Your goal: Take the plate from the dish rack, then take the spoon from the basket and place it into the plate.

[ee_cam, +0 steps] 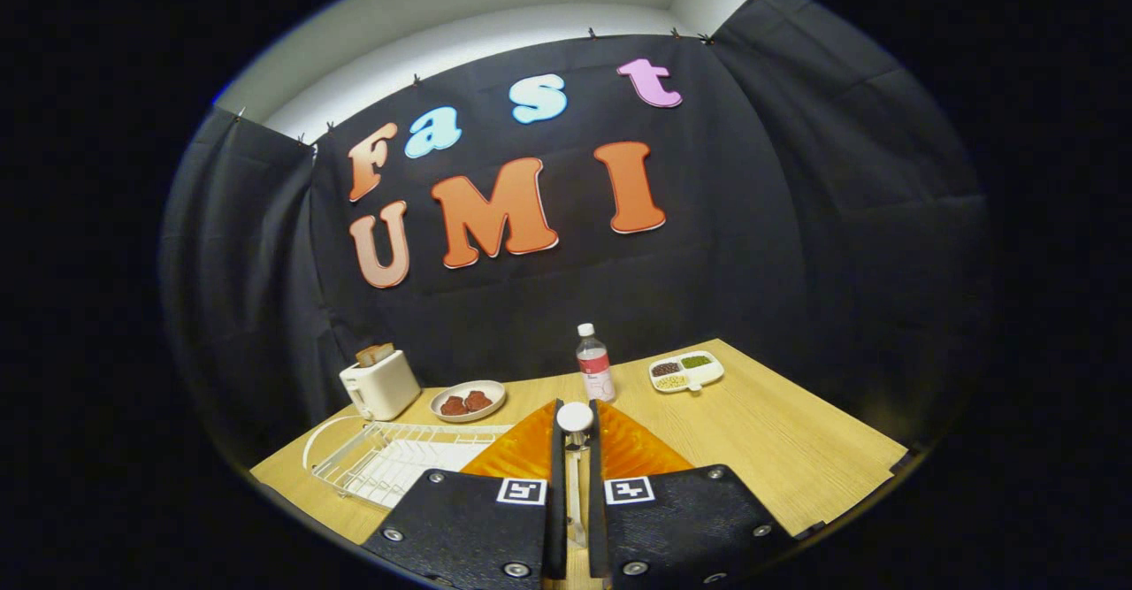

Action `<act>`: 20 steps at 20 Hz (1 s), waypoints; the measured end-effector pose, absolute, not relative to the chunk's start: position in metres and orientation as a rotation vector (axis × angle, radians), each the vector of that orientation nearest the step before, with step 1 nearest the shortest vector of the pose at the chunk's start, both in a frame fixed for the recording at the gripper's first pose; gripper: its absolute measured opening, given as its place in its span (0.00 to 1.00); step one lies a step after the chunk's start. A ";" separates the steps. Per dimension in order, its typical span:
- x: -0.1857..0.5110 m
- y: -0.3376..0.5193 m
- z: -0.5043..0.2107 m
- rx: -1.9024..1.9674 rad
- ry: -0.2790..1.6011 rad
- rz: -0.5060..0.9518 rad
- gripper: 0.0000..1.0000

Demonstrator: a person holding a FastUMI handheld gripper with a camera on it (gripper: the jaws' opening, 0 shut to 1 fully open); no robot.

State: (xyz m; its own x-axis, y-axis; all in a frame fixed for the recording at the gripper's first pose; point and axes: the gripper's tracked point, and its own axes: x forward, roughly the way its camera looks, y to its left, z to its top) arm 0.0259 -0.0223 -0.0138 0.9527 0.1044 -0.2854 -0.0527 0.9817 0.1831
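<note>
The claw (575,435) is clenched on a white spoon (575,417), held above the orange plate (522,448) near the worktop's (796,448) front edge.

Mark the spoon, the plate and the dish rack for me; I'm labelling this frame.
spoon (575,417): gripper view, white round end above the fingertips.
plate (522,448): gripper view, orange ribbed surface.
dish rack (371,466): gripper view, wire frame.

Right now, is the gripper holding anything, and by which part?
Yes: the gripper is shut on the spoon, fingers pressing its handle just below the white round end, above the orange plate.
</note>
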 end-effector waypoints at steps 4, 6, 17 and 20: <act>-0.007 0.007 -0.011 0.198 0.310 0.204 0.09; -0.023 0.024 -0.017 0.222 0.330 0.280 0.10; -0.092 0.081 -0.066 0.289 0.375 0.598 0.10; -0.099 0.095 -0.098 0.286 0.443 0.641 0.10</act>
State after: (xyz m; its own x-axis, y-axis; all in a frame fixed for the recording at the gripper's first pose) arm -0.0995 0.0953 -0.0975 0.7133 0.6296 -0.3078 -0.5100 0.7676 0.3882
